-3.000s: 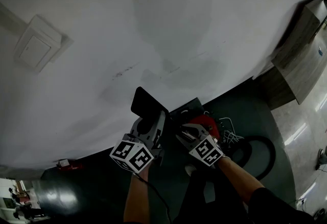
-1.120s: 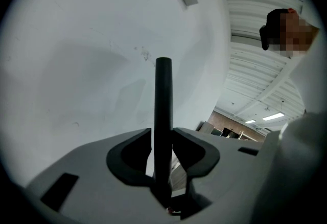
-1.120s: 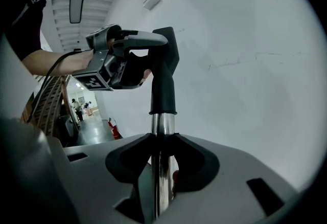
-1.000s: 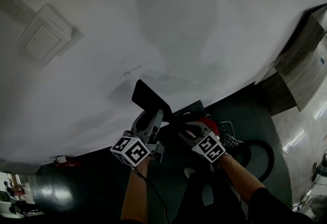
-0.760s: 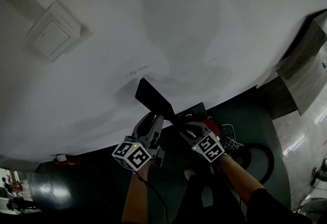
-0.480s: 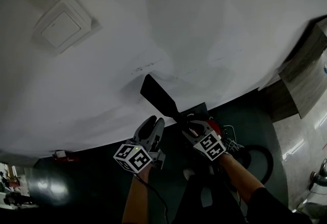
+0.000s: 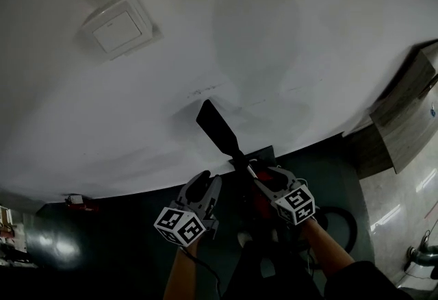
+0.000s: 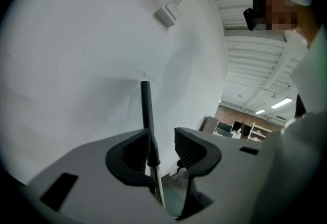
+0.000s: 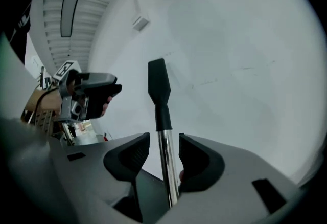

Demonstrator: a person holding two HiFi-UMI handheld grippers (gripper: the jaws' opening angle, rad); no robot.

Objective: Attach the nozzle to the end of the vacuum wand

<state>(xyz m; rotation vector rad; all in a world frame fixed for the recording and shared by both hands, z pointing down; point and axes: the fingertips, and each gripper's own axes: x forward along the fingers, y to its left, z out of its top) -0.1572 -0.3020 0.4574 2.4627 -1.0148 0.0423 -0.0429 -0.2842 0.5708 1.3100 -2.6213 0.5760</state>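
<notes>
One black nozzle (image 7: pixel 216 129), one chrome wand (image 9: pixel 165 166), one right hand-held gripper (image 9: pixel 163 152), one left hand-held gripper (image 8: pixel 163 141). The nozzle sits on the wand's far end, just beyond the right hand-held gripper, against the white wall (image 7: pixel 308 52). Right jaws are opening, with the wand shaft between them and a gap at the left pad. Left hand-held gripper has its jaws apart, empty, just left of the wand. One switch box (image 7: pixel 118 26) is on the wall, far left.

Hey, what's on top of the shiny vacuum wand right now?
A flat black nozzle sits on the chrome wand, its collar over the tip. The collar hides the tip, so how deep it is seated cannot be seen.
</notes>
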